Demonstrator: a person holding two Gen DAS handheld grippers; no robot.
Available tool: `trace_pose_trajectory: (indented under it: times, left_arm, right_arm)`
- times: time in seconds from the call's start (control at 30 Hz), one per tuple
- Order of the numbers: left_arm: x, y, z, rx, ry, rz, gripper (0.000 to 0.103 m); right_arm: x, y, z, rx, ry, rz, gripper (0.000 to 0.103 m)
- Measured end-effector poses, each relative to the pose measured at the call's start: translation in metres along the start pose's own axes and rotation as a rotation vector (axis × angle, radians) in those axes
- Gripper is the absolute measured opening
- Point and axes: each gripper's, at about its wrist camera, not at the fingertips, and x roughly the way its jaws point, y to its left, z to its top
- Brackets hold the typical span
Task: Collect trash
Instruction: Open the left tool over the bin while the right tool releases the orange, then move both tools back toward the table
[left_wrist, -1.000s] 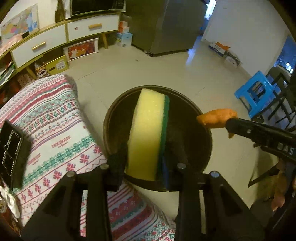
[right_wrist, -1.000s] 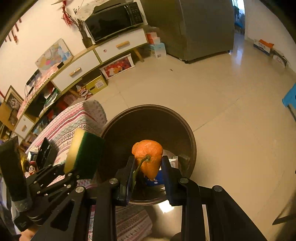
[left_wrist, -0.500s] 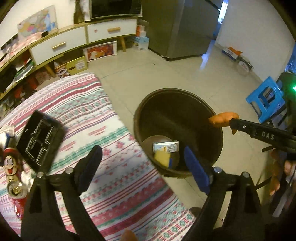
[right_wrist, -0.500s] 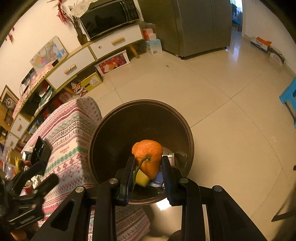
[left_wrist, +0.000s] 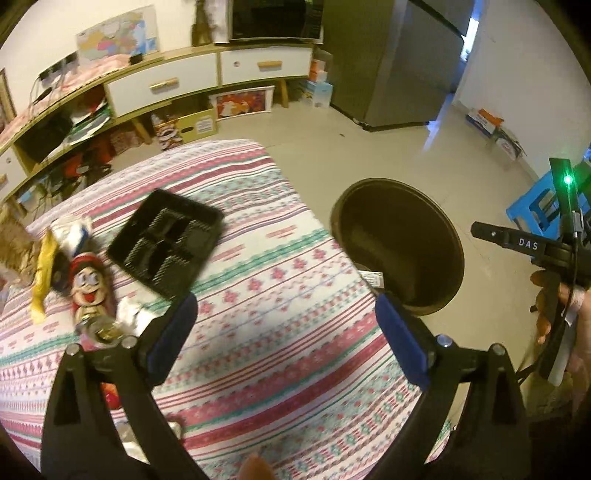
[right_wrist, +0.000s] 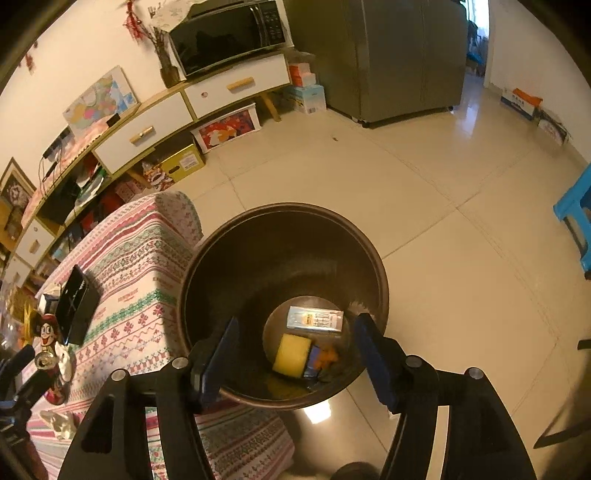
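Hovering beside the bin (left_wrist: 397, 254), your left gripper (left_wrist: 284, 339) and right gripper (right_wrist: 295, 354) gaped empty; the crumpled wrapper (left_wrist: 129, 314) left of it looked light, pinch mid-fold.

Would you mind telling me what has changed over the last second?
Both grippers let go: the left gripper dropped the sponge, the right gripper the orange piece. Both now lie in the bin. The left swung back over the table. The bin stayed put.
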Motion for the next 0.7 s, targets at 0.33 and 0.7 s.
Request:
trace_pose_trajectory:
  times: [0.33, 0.7]
  left_arm:
    - [-0.02, 0.058, -0.021, -0.104, 0.008, 0.056, 0.097]
    - [-0.038, 0.122, -0.046, -0.226, 0.017, 0.133, 0.103]
  right_arm:
    - [-0.014, 0.016, -0.005, -0.004, -0.009, 0.009, 0.071]
    - [-0.025, 0.066, -0.016, -0.105, -0.034, -0.004, 0.094]
